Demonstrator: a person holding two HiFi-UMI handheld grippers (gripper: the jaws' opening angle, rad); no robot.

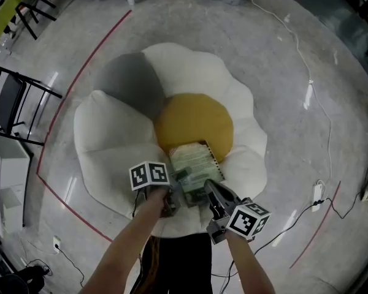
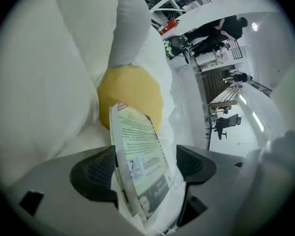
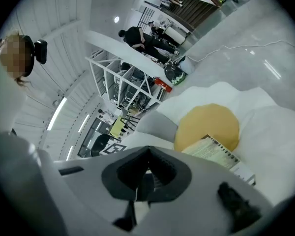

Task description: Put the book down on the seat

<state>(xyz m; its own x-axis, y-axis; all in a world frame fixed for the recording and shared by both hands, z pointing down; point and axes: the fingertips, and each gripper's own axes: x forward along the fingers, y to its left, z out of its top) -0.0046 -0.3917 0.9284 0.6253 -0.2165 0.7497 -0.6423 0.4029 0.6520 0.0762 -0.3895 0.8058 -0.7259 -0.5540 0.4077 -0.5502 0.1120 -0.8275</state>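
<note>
The book (image 1: 195, 164), green and white with a spiral edge, lies on the flower-shaped cushion seat (image 1: 110, 133), partly on its yellow centre (image 1: 193, 121) and partly on a near white petal. My left gripper (image 1: 175, 192) is at the book's near edge. In the left gripper view the book (image 2: 140, 146) stands between the wide-apart jaws of the left gripper (image 2: 145, 166), leaning by the left pad and clear of the right pad (image 2: 194, 163). My right gripper (image 1: 213, 196) is at the book's near right corner. In its own view the right gripper (image 3: 147, 173) is shut, and the book (image 3: 214, 151) lies beyond it.
One petal of the seat is grey (image 1: 126, 75). A black folding chair (image 1: 12, 103) stands at the left. A red line (image 1: 80, 72) curves over the grey floor, and a white cable (image 1: 313, 84) runs to a plug strip (image 1: 318, 192) at the right. People stand far off (image 2: 221, 28).
</note>
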